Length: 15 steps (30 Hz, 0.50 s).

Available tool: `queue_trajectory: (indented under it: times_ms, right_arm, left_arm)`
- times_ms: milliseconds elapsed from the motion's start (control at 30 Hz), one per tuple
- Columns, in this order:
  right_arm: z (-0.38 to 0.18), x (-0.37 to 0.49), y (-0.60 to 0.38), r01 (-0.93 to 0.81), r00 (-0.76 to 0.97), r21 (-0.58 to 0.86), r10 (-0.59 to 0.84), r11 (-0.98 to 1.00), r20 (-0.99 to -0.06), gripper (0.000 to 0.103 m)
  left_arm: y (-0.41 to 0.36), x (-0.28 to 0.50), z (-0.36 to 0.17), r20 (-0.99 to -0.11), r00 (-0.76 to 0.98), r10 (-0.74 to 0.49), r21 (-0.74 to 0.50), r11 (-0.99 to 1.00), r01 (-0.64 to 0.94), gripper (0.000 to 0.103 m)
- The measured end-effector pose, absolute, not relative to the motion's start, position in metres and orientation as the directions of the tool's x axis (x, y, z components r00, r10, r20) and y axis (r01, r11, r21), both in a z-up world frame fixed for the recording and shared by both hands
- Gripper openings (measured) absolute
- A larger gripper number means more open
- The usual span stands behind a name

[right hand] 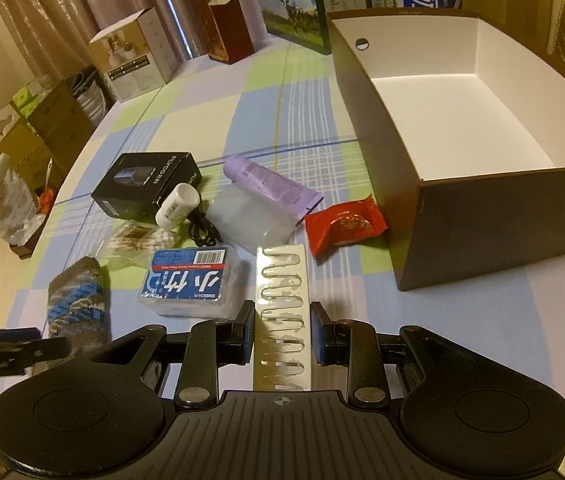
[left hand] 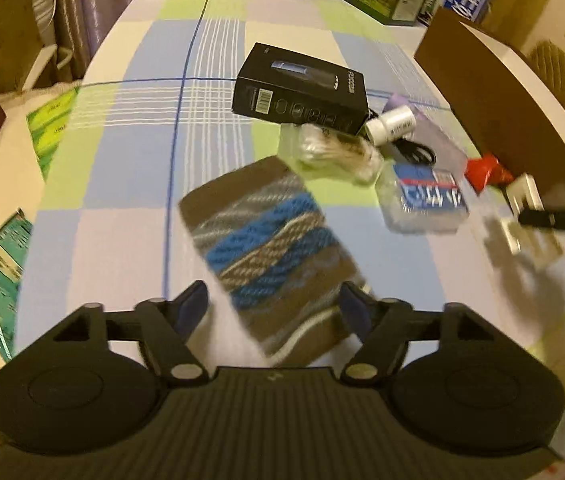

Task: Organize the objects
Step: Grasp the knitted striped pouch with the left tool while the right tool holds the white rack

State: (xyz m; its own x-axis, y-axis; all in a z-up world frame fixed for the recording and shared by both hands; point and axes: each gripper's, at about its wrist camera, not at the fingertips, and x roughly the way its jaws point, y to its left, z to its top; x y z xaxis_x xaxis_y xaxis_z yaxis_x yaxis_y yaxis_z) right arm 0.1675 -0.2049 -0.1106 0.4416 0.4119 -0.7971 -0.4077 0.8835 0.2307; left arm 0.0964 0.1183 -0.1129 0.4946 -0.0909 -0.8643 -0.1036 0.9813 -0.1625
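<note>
- The right gripper (right hand: pixel 281 333) has its fingers clamped on a white comb-like card (right hand: pixel 281 320), near the open box (right hand: pixel 462 152) on the desk (right hand: pixel 482 320).
- The left gripper (left hand: pixel 274 304) hangs fingers apart over a striped sock (left hand: pixel 266 236).

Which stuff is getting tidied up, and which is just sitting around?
Getting tidied: sock, black box, white bottle, cable, cotton swabs, floss box, purple tube, red packet, white card, big open box.

Just sitting around: cartons at the table's far edge, curtains.
</note>
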Motion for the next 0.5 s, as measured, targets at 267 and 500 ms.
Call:
queue_trajectory:
  times_ms: [267,500]
  right_arm:
    - [-0.104,0.158,-0.222,-0.373,0.470,0.223,0.391,0.901,-0.792,0.025]
    - [-0.096,0.156,-0.242,-0.384,0.457,0.242,0.411,0.891,-0.789,0.025]
  left_arm:
    - [0.105,0.129,-0.135,-0.899,0.439,-0.015,-0.115,0.972,-0.204,0.087]
    - [0.099,0.132,-0.134,-0.882,0.470,0.029,-0.060,0.983,-0.174,0.042]
